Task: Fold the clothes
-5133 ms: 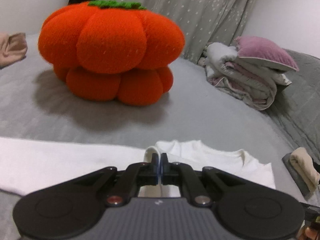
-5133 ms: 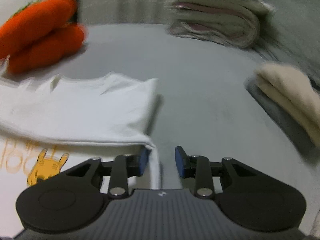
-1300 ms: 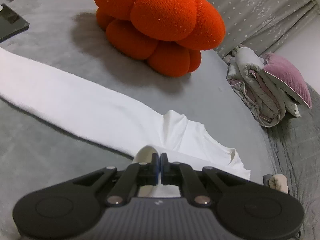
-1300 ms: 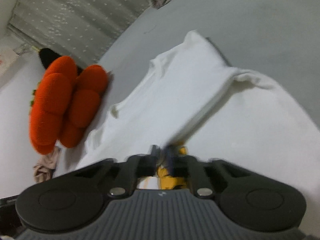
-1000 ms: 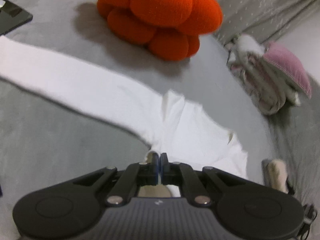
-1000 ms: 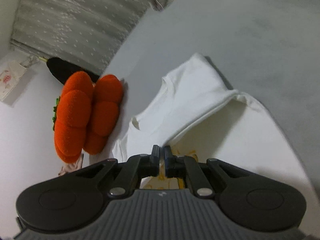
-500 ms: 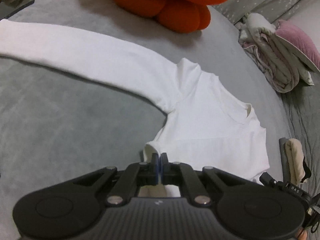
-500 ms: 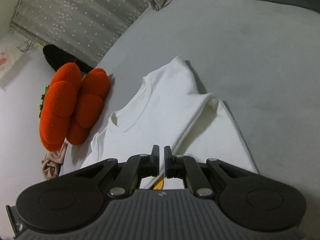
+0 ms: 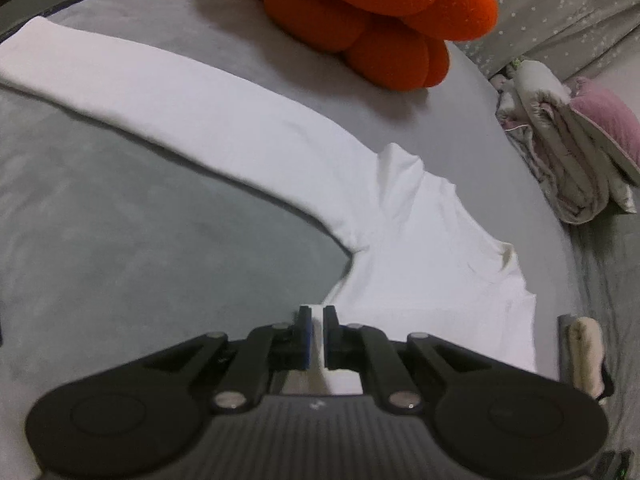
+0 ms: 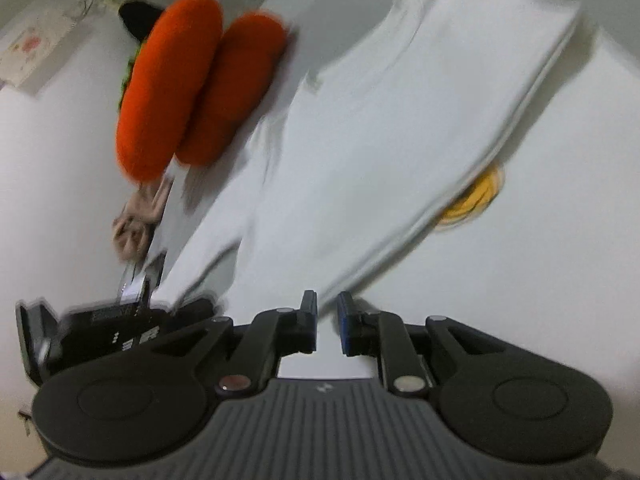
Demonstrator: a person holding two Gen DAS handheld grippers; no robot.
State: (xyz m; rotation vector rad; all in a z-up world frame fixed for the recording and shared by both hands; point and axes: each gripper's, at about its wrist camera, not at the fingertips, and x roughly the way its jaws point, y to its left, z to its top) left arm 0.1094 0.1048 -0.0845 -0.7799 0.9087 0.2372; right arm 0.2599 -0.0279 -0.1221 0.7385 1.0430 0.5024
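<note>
You are looking at a white long-sleeved cotton-like shirt, smooth and matt, lying on a grey, finely napped bedcover. At upper centre, a round orange plush cushion is showing fuzzy knit. The black matt plastic left gripper is showing ribbed housing.

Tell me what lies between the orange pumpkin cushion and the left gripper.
In the left wrist view, the white shirt's long sleeve crosses between pumpkin cushion and left gripper, with bare grey bedding alongside.

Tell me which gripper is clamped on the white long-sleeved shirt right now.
The left gripper: its jaws pinch a fold of the white long-sleeved shirt. The right gripper has just been opening, and its pads stand apart with no cloth pressed between them.
</note>
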